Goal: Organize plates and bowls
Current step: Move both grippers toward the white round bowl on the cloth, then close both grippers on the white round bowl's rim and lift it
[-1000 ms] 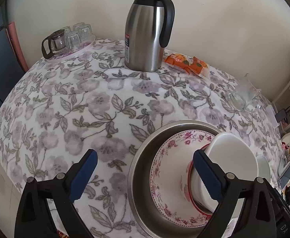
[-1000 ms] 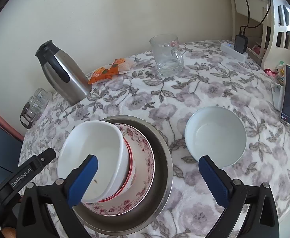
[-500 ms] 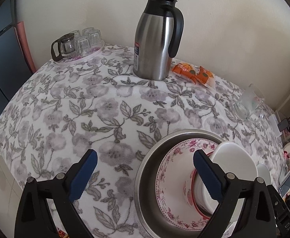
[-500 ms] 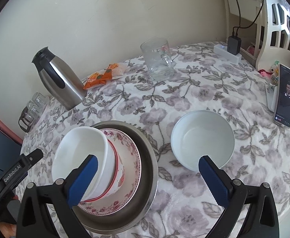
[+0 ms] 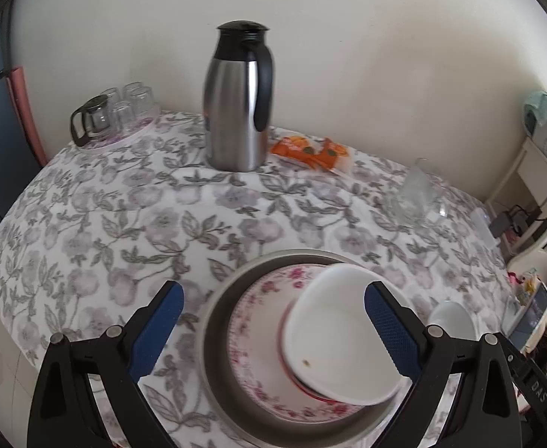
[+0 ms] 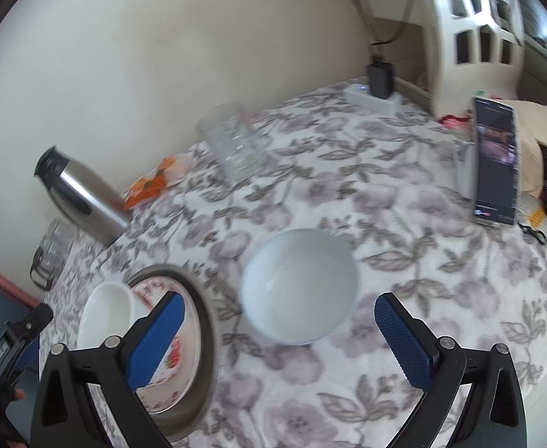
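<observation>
**Counter stock: plates, bowls and both grippers**

- Counter (image 5: 131,216): covered in a grey floral cloth, set against a pale wall.
- Metal basin (image 5: 219,321): round, near the front edge of the counter. Holds the stack listed below.
- Floral plate (image 5: 258,321): pink-flowered rim, lying flat inside the basin.
- Red-rimmed bowl (image 5: 286,339): on the plate, mostly hidden; only a red edge shows.
- White bowl (image 5: 333,332): nested in the red-rimmed bowl, tilted, a small dark speck on its inner wall.
- Second white bowl (image 6: 299,285): upright and alone on the cloth, just beside the basin on its right, apart from the stack.
- Left gripper (image 5: 271,330): fingers spread wide and empty, hanging above the basin; the blue right pad overlaps the white bowl's rim in the view, contact cannot be told.
- Right gripper (image 6: 279,339): fingers released and holding nothing, poised over the second white bowl, which sits between and beyond the blue pads.
- Steel carafe (image 5: 240,100): upright at the back of the counter, black lid and handle.
- Orange snack packets (image 5: 311,151): just beside the carafe.
- Glass mug (image 6: 236,142): clear, toward the back.
- Tray of small glasses (image 5: 116,112): at the far left corner.
- Phone (image 6: 495,160): propped upright at the right edge, screen lit.
</observation>
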Demonstrator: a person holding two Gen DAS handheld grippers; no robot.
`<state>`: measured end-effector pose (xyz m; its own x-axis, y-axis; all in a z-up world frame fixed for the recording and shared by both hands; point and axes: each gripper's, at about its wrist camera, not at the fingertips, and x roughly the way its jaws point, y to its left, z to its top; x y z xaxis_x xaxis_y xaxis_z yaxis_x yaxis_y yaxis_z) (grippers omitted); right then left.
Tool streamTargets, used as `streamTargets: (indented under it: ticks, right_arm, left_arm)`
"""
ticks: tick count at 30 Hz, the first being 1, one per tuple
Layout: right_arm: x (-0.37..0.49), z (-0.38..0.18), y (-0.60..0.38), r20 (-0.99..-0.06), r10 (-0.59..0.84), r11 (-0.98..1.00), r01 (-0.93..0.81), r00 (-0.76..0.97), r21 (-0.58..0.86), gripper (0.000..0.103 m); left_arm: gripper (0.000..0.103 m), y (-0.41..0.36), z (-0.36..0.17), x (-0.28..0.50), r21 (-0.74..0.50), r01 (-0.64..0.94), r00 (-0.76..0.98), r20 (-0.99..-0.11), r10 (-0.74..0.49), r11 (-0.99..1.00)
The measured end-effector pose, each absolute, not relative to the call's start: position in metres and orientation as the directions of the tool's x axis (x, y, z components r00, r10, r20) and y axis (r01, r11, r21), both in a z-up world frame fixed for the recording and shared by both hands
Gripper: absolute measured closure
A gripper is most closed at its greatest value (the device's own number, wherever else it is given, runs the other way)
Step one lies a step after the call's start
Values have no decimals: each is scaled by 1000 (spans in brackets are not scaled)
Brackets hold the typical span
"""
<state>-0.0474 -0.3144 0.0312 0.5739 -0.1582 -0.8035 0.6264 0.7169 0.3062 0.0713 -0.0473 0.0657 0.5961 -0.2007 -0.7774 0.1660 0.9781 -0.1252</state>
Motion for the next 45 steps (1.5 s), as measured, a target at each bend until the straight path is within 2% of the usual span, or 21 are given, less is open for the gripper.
streamTargets:
  ticks: [11, 18, 29, 32, 38, 41, 45]
  right_arm:
    - [-94, 18, -377, -816, -226, 610, 730, 532, 307, 0]
    - [-103, 15, -388, -807, -246, 580, 749, 536, 320, 0]
    - [-105, -5, -403, -818, -233, 549, 765, 526, 336, 0]
    - [-102, -15, -405, -819, -194, 538, 757, 540, 371, 1]
    - [-94, -31, -406, -825, -134, 530, 743, 549, 409, 20]
    - [-91, -34, -406, -822, -116, 527, 736, 557, 424, 25]
    - [-83, -42, -404, -818, -73, 538, 714, 570, 449, 39]
  left_arm:
    - [5, -117, 81, 42, -216, 334, 544, -751, -375, 917]
    - [6, -178, 63, 18, -238, 473, 437, -773, -460, 848]
    - [7, -223, 16, 12, -230, 517, 324, -839, -437, 825]
    - [18, -227, 6, 15, -232, 512, 303, -852, -426, 827]
    - [31, -232, -10, 21, -242, 499, 273, -867, -416, 832]
    - [37, -235, -17, 24, -241, 495, 261, -875, -407, 835]
    - [40, -237, -27, 28, -236, 480, 256, -884, -391, 845]
